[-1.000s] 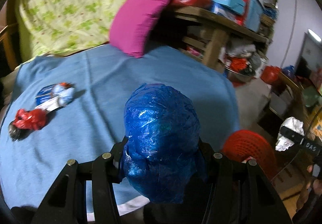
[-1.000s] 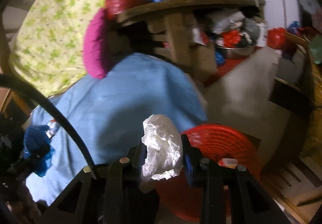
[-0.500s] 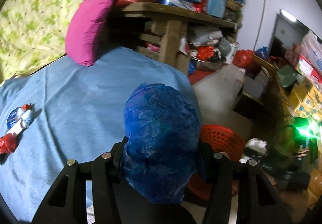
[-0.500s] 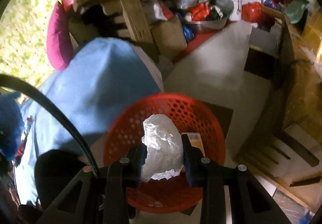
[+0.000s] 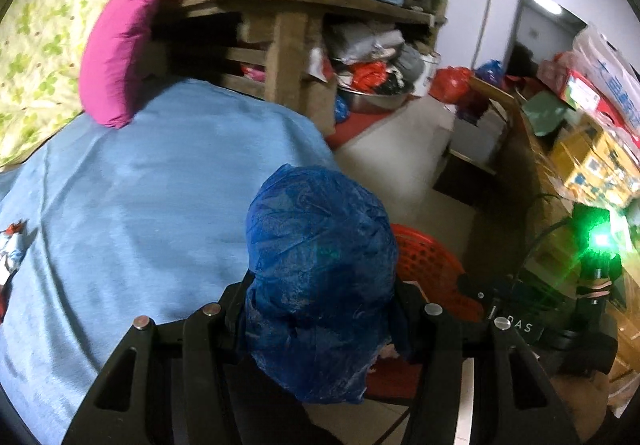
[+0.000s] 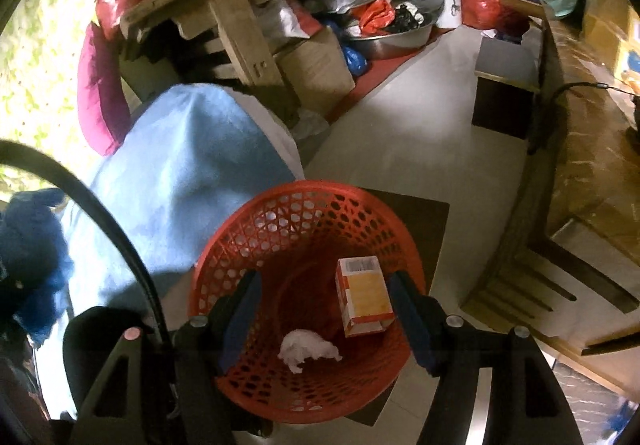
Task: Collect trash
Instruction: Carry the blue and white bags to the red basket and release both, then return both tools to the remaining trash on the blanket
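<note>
My left gripper (image 5: 320,305) is shut on a crumpled blue plastic bag (image 5: 320,265), held over the edge of the blue-covered bed (image 5: 140,205), with the red mesh basket (image 5: 428,257) just behind it to the right. In the right wrist view my right gripper (image 6: 322,293) hangs over the red basket (image 6: 280,221) with its jaws opening and nothing between them. A white crumpled bag (image 6: 306,349) lies on the basket floor beside an orange and white carton (image 6: 362,297). The blue bag (image 6: 28,245) shows at the left edge.
A magenta pillow (image 5: 116,57) leans at the head of the bed. A cluttered wooden shelf (image 5: 288,29) stands behind. More wrappers (image 5: 10,245) lie at the bed's left edge. A wooden bench (image 6: 592,185) lines the right of the pale floor (image 6: 420,133).
My right gripper came down over the red basket and opened; the white bag dropped from its fingers onto the basket floor. My left gripper carried the blue bag rightward towards the basket.
</note>
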{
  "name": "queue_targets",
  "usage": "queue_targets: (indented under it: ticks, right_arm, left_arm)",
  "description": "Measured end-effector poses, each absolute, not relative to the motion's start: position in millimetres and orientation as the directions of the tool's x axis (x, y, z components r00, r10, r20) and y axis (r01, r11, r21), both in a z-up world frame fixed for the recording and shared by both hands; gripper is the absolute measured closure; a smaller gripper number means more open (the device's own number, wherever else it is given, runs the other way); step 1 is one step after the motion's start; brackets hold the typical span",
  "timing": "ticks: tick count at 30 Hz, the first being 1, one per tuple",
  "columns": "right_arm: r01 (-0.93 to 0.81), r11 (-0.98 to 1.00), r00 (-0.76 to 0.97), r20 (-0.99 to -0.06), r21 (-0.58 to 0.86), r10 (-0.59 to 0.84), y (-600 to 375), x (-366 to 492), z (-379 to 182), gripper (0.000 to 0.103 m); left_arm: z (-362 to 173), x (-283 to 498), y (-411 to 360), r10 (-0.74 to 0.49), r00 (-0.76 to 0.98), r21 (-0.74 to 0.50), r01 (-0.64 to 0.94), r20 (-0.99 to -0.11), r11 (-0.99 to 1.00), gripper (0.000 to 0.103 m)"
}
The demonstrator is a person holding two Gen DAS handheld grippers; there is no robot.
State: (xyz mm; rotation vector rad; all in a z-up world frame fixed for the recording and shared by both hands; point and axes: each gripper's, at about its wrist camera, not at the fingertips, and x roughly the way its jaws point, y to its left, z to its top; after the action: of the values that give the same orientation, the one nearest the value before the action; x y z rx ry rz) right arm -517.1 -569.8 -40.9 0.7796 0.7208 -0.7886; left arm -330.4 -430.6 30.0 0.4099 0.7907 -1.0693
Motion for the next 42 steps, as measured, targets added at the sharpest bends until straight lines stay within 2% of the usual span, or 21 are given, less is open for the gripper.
queue_targets:
  ticks: [5,12,25,42]
  right_arm:
    - [0.819,0.460,0.522,-0.777,0.342,-0.351,-570.8,-524.5,-35.7,0.033]
    - [0.829,0.434,0.519,-0.773,0.352,-0.364,-577.1,-535.2,-33.7,0.033]
    - [0.804,0.496,0.534,-0.767,0.329,-0.356,-560.4,-502.6,-18.1,0.033]
    - [0.646,0.711,0.627,-0.724,0.278,-0.287,-486.5,-389.7,35.2,0.033]
  left_arm:
    - [22.1,-342.2,-456.7,-0.606,0.171,-0.091,0.922,-0.777,0.377,0.045]
    - [18.7,-332.7,-463.0,-0.591,0.143,-0.133,0.907,-0.794,0.399,0.023]
    - [32.4,-260.4,-372.2,-0.614,0.257,-0.204,0.790,-0.746,0.579,0.023]
    - [-9.4,-163.3,-167.9,-0.471,0.460,-0.268,0.439,-0.753,0.858,0.023]
